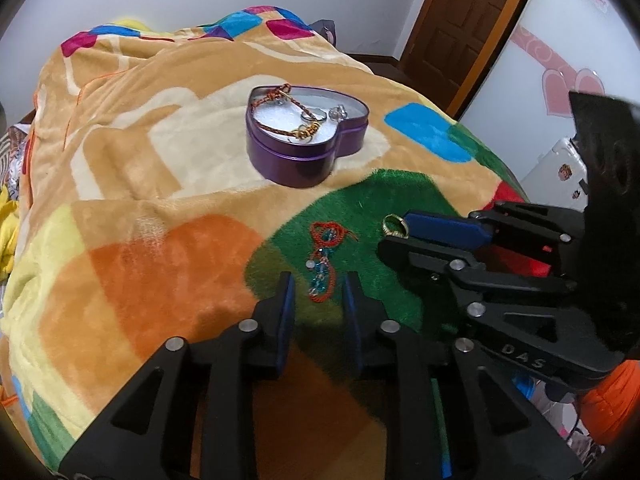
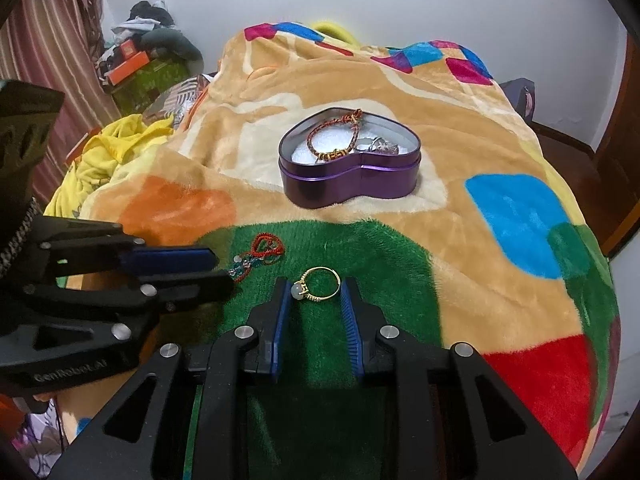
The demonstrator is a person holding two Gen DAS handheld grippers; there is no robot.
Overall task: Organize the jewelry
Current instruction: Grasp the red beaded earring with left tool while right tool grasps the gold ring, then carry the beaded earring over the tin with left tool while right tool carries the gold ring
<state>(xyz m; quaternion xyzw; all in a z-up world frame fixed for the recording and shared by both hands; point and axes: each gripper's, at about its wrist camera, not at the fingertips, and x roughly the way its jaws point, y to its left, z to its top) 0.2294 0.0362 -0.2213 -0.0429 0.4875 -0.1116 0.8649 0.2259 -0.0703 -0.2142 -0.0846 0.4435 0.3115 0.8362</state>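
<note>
A purple heart-shaped tin [image 1: 308,160] [image 2: 352,184] stands open on the blanket, holding a braided red bracelet [image 1: 280,100] [image 2: 334,136] and silver pieces [image 2: 378,145]. A red beaded bracelet with blue beads [image 1: 326,260] [image 2: 262,254] lies on the green patch. My left gripper [image 1: 319,292] is open with its fingers either side of that bracelet's near end. A gold ring with a pale stone [image 2: 318,285] [image 1: 394,226] lies on the green patch. My right gripper [image 2: 316,300] is open around the ring.
The bed is covered by a colourful plush blanket [image 2: 480,128]. Yellow cloth [image 2: 108,152] and cluttered boxes [image 2: 132,68] lie at the left. A brown door [image 1: 464,20] and a white cabinet with pink hearts [image 1: 560,80] stand at the right.
</note>
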